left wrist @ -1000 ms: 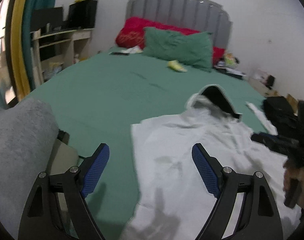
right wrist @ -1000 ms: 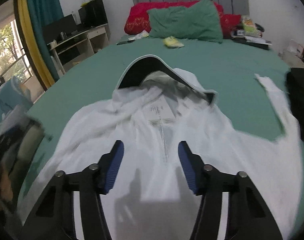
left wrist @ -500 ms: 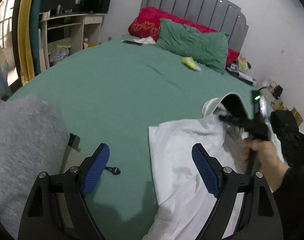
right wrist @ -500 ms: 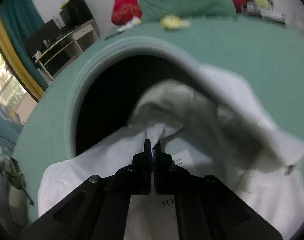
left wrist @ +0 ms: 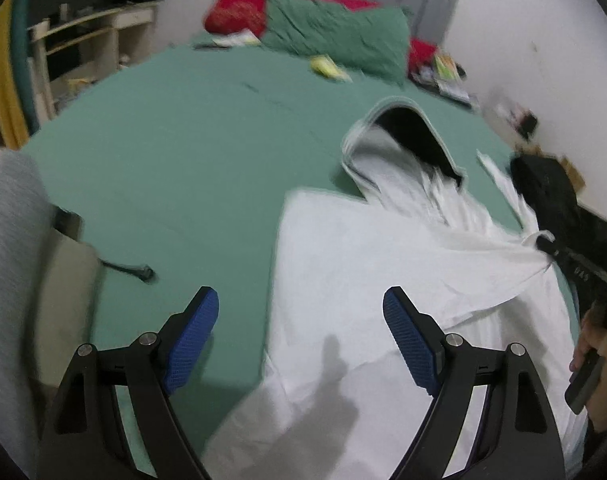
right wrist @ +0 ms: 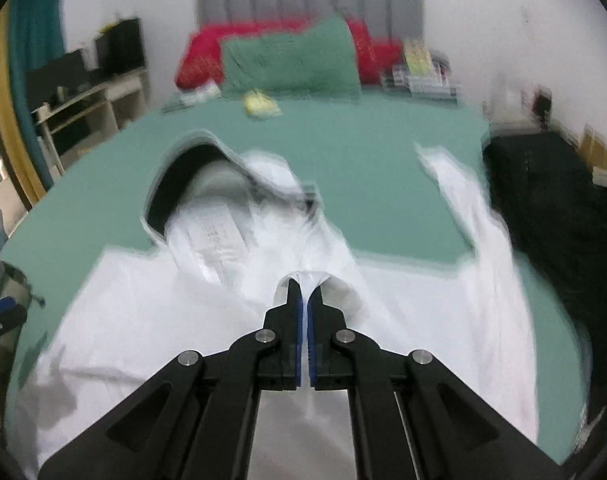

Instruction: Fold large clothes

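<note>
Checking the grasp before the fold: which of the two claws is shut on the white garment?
The right claw: its blue pads are pressed together on a pinch of the white garment. The left claw hangs wide open above it, holding nothing.

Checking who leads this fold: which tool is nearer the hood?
Right. The right tool is shut on white fabric just below the hood; the left tool hangs open over the garment's near left edge, farther back.
</note>
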Available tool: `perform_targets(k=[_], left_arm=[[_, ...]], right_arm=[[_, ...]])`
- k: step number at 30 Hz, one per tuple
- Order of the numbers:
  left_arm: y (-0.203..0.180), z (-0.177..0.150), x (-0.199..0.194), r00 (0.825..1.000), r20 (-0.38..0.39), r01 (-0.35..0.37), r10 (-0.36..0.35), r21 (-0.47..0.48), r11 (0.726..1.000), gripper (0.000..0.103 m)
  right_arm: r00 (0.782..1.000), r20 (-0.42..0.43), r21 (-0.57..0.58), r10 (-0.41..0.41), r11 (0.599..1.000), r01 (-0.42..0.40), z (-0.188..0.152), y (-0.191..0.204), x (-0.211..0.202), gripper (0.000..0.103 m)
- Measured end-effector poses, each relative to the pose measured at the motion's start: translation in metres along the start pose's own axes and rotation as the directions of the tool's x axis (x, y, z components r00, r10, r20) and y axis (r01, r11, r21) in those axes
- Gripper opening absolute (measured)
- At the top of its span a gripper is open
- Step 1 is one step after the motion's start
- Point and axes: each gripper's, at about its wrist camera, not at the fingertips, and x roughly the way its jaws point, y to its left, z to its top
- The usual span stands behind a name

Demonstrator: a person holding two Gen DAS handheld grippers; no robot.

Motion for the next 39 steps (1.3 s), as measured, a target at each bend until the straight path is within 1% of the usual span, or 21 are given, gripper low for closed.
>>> perform_targets(k=[2, 3, 5, 7, 10, 11, 14, 17, 18, 20, 23, 26, 28, 29, 30, 31, 33, 34, 35, 37, 39], left_arm=[[-0.011, -0.009, 0.009, 0.999, -0.052, 0.002, 0.0, 0.027, 1.0, 0.087], [-0.015, -0.013, 0.012, 0.998, -0.061, -0.002, 0.005, 0.034, 0.999, 0.087], [-0.02, -0.017, 0.014, 0.999, -0.052, -0.007, 0.01, 0.051, 0.999, 0.087], [-0.021, -0.017, 0.014, 0.999, -0.038, -0.01, 0.012, 0.06, 0.998, 0.087], [-0.018, -0.01, 0.01, 1.0, -0.011, -0.007, 0.008, 0.049, 0.999, 0.087], [-0.017, -0.008, 0.009, 1.0, 0.001, -0.005, 0.005, 0.044, 0.999, 0.087], [-0.011, 0.0, 0.006, 0.999, 0.037, -0.008, 0.007, 0.019, 1.0, 0.087], [-0.006, 0.007, 0.004, 0.998, 0.062, -0.016, 0.016, 0.002, 1.0, 0.087], [-0.003, 0.008, 0.002, 0.997, 0.076, -0.021, 0.021, -0.005, 1.0, 0.087], [0.0, 0.011, 0.003, 0.995, 0.097, -0.038, 0.038, -0.005, 0.999, 0.087], [0.004, 0.014, 0.009, 0.991, 0.11, -0.075, 0.074, 0.008, 0.997, 0.087], [0.011, 0.013, 0.019, 0.99, 0.095, -0.105, 0.103, 0.016, 0.994, 0.087], [0.015, 0.011, 0.027, 0.992, 0.069, -0.106, 0.105, 0.014, 0.994, 0.087], [0.016, 0.01, 0.03, 0.993, 0.054, -0.103, 0.102, 0.011, 0.995, 0.087], [0.016, 0.009, 0.032, 0.995, 0.039, -0.095, 0.095, 0.008, 0.995, 0.087], [0.016, 0.008, 0.032, 0.996, 0.033, -0.086, 0.086, 0.007, 0.996, 0.087], [0.015, 0.009, 0.027, 0.996, 0.041, -0.074, 0.074, 0.014, 0.997, 0.087], [0.013, 0.01, 0.023, 0.996, 0.05, -0.073, 0.072, 0.022, 0.997, 0.087], [0.012, 0.012, 0.019, 0.996, 0.059, -0.072, 0.071, 0.03, 0.997, 0.087], [0.011, 0.014, 0.011, 0.994, 0.081, -0.072, 0.069, 0.032, 0.997, 0.087], [0.011, 0.016, 0.004, 0.994, 0.093, -0.062, 0.059, 0.03, 0.998, 0.087]], right_arm=[[0.996, -0.087, 0.052, -0.001, 0.999, 0.005, -0.02, -0.02, 0.011, 0.004], [0.992, -0.125, 0.069, -0.015, 0.997, 0.023, -0.035, -0.033, 0.012, 0.008], [0.987, -0.159, 0.074, -0.03, 0.996, 0.042, -0.047, -0.049, 0.009, 0.027], [0.988, -0.149, 0.059, -0.033, 0.997, 0.042, -0.055, -0.065, -0.005, 0.07], [0.996, -0.046, 0.007, -0.071, 0.997, 0.071, -0.044, -0.092, -0.029, 0.074], [0.995, -0.018, -0.012, -0.099, 0.995, 0.099, -0.031, -0.106, -0.031, 0.075], [0.993, 0.019, 0.0, -0.117, 0.993, 0.117, 0.013, -0.145, -0.01, 0.076], [0.997, 0.038, 0.051, -0.07, 0.996, 0.068, 0.062, -0.184, 0.031, 0.076], [0.997, 0.029, 0.062, -0.071, 0.996, 0.069, 0.084, -0.193, 0.053, 0.075], [0.997, 0.021, 0.071, -0.071, 0.995, 0.069, 0.104, -0.2, 0.08, 0.075], [0.998, -0.008, 0.046, -0.063, 0.997, 0.063, 0.134, -0.195, 0.13, 0.074], [0.987, -0.073, 0.003, -0.141, 0.99, 0.142, 0.149, -0.189, 0.183, 0.068], [0.973, -0.125, 0.001, -0.195, 0.98, 0.197, 0.151, -0.193, 0.212, 0.057], [0.977, -0.109, 0.029, -0.182, 0.982, 0.186, 0.152, -0.198, 0.217, 0.049], [0.976, -0.106, 0.039, -0.192, 0.98, 0.197, 0.154, -0.201, 0.216, 0.007], [0.975, -0.109, 0.045, -0.192, 0.979, 0.197, 0.157, -0.204, 0.215, 0.002], [0.981, -0.119, 0.062, -0.15, 0.985, 0.158, 0.162, -0.207, 0.202, 0.002], [0.986, -0.098, 0.064, -0.136, 0.988, 0.143, 0.165, -0.207, 0.191, 0.002], [0.991, -0.062, 0.068, -0.122, 0.99, 0.126, 0.168, -0.206, 0.174, 0.002], [0.999, 0.013, 0.073, -0.035, 0.997, 0.034, 0.177, -0.2, 0.136, 0.002], [0.995, 0.088, 0.047, 0.054, 0.997, -0.059, 0.184, -0.183, 0.089, 0.002]])
